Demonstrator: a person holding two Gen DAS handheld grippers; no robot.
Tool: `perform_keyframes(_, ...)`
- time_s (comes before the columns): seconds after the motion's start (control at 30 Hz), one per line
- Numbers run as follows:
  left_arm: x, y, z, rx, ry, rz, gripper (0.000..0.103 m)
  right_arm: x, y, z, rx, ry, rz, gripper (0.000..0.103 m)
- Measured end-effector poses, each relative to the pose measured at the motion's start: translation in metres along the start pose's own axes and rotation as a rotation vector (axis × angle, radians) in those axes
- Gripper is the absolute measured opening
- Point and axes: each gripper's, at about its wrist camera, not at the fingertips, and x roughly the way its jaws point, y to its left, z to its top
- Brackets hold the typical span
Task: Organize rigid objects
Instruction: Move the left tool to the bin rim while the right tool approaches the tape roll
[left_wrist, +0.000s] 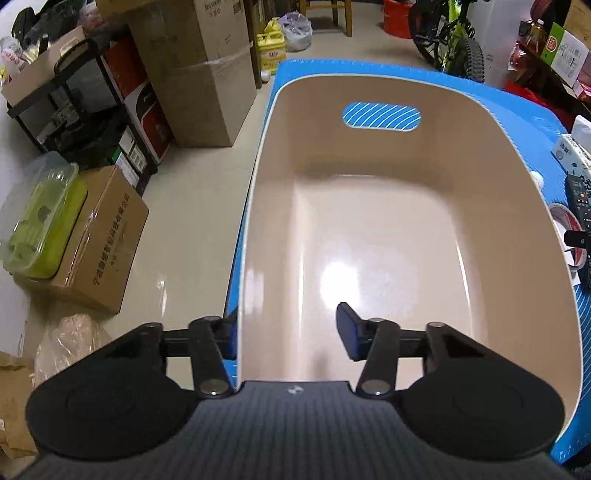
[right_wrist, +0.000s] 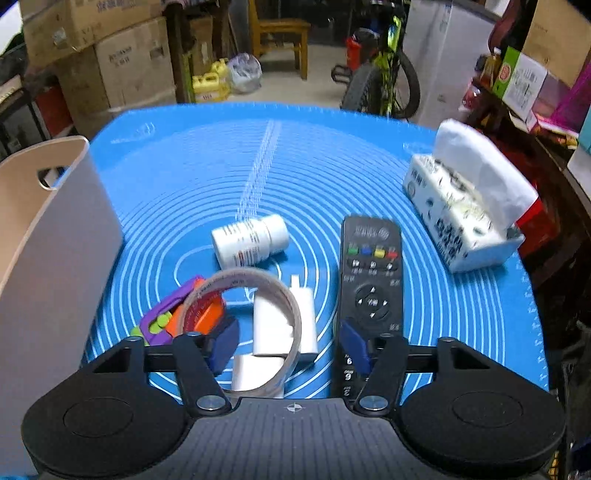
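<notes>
Straddling the bin's (left_wrist: 369, 240) left wall, the left tongs (left_wrist: 288, 338) gape empty; the right tongs (right_wrist: 290, 345) gape empty around the tape roll (right_wrist: 255, 295).

A beige bin (left_wrist: 388, 236) with a cut-out handle in its far end wall is seen standing upright at the left of the blue-matted worktop (right_wrist: 443, 295), its glossy inside bare. A white pill bottle (right_wrist: 250, 240) is laid on its side near the mat's middle. Nearer, a tape roll (right_wrist: 291, 314) is stood tilted on edge over white blocks (right_wrist: 273, 325), one of them a charger. A purple, orange and green toy (right_wrist: 166, 314) is lain just left of the roll, close to the bin. A black remote (right_wrist: 370, 273) is laid flat, lengthwise, right of the blocks. A tissue pack (right_wrist: 458, 214) is set well apart at the right edge.
</notes>
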Motion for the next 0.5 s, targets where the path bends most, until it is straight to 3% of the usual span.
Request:
perform_keyframes(0.4, 0.011, 0.010, 0.002, -0.002, 0.032, 0.052, 0.013, 0.016, 0.006, -0.005, -0.004, 0.041, -0.015, 0.056)
perform_keyframes(0.5, 0.011, 0.013, 0.003, -0.009, 0.037, 0.051, 0.011, 0.016, 0.007, -0.004, -0.001, 0.038, -0.015, 0.052)
